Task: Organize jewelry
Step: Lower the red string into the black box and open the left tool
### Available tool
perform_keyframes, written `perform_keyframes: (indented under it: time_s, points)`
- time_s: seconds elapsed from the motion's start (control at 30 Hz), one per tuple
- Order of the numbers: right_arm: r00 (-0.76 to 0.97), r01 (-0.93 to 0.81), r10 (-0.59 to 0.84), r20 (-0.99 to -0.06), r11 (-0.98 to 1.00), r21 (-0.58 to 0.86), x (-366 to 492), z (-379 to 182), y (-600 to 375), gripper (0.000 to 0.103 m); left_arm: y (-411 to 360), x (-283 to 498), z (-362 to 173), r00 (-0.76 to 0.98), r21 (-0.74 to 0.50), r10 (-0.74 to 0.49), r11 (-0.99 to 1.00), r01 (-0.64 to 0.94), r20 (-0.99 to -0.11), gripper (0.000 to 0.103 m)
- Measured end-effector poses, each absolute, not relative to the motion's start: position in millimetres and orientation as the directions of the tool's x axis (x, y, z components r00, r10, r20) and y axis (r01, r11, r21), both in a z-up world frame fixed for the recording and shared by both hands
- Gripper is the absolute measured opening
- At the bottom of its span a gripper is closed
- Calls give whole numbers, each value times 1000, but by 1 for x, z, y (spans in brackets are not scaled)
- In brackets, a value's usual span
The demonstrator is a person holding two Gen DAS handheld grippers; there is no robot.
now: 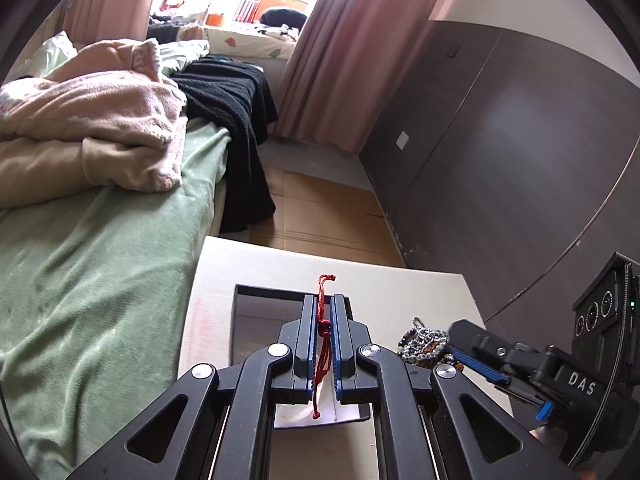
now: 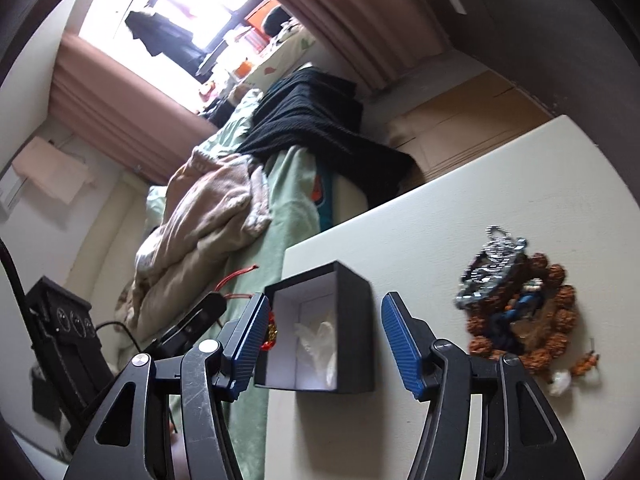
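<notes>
- Left hand-held gripper [image 1: 324, 332]: clamped on red cord bracelet [image 1: 323, 328], poised directly over black box [image 1: 256, 292]; presumably positioned for lowering the bracelet inside.
- Red cord bracelet: pinched at its knot, long axis parallel to the fingers, knotted tips [image 1: 326, 279] pointing forward past the fingertips, loose tail [image 1: 317, 400] trailing back toward the camera.
- Black box [image 2: 352, 320]: open, white-lined, resting on the cream bench [image 2: 500, 184] near its bed-side edge.
- Right hand-held gripper [image 2: 326, 344]: spread apart, empty, fingers flanking the box without visible contact; probably ready for steadying it.
- Pile of beaded bracelets and chain [image 2: 516, 312]: on the bench, well right of the box, not yet sorted.
</notes>
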State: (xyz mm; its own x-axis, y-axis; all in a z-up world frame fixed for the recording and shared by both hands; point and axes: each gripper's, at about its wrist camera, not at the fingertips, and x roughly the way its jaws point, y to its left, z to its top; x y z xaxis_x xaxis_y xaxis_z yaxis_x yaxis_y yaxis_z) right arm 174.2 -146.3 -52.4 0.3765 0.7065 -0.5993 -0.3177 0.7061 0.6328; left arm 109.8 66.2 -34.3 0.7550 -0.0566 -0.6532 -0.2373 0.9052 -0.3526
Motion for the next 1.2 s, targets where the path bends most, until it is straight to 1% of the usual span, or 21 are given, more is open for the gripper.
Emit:
perform_keyframes:
  time_s: [0.1,0.13,0.17,0.2,0.23,0.27,0.33,0.57,0.83,1.0,1.2]
  points:
    - [387,-285,697,-603,713,641,175,-53,-161,59,66,115,-43,699,-322,-39,905,-279,-714,10]
    - [394,-273,690,-607,719,639,174,-53,-167,59,67,117,-47,678,-317,-34,900,-299,-735,15]
    - [400,-267,685,-609,723,638,174,-52,-171,59,68,116,-50,667,-322,-38,896,-308,-744,27]
    - [407,-261,680,-610,726,636,173,-51,-176,59,69,116,-51,664,-329,-43,891,-312,-747,34]
    - [413,-257,677,-609,728,635,172,-49,-180,59,71,114,-52,666,-336,-44,887,-316,-744,48]
    - [420,-254,674,-608,730,634,172,-48,-183,59,72,109,-50,679,-341,-35,883,-323,-734,58]
    - [433,-247,665,-608,737,630,169,-44,-192,59,70,103,-46,697,-339,-19,883,-325,-717,62]
    - [472,-213,612,-634,777,592,160,-37,-220,59,45,98,-44,696,-314,-35,908,-278,-717,63]
    - [477,-144,546,-689,821,552,156,-42,-251,59,-5,101,-44,705,-286,-87,943,-169,-704,63]
    - [467,-96,524,-712,831,548,156,-49,-269,59,-29,110,-51,694,-272,-112,954,-125,-711,63]
    - [463,-51,521,-717,823,565,157,-55,-286,59,-48,120,-57,700,-240,-121,968,-75,-704,63]
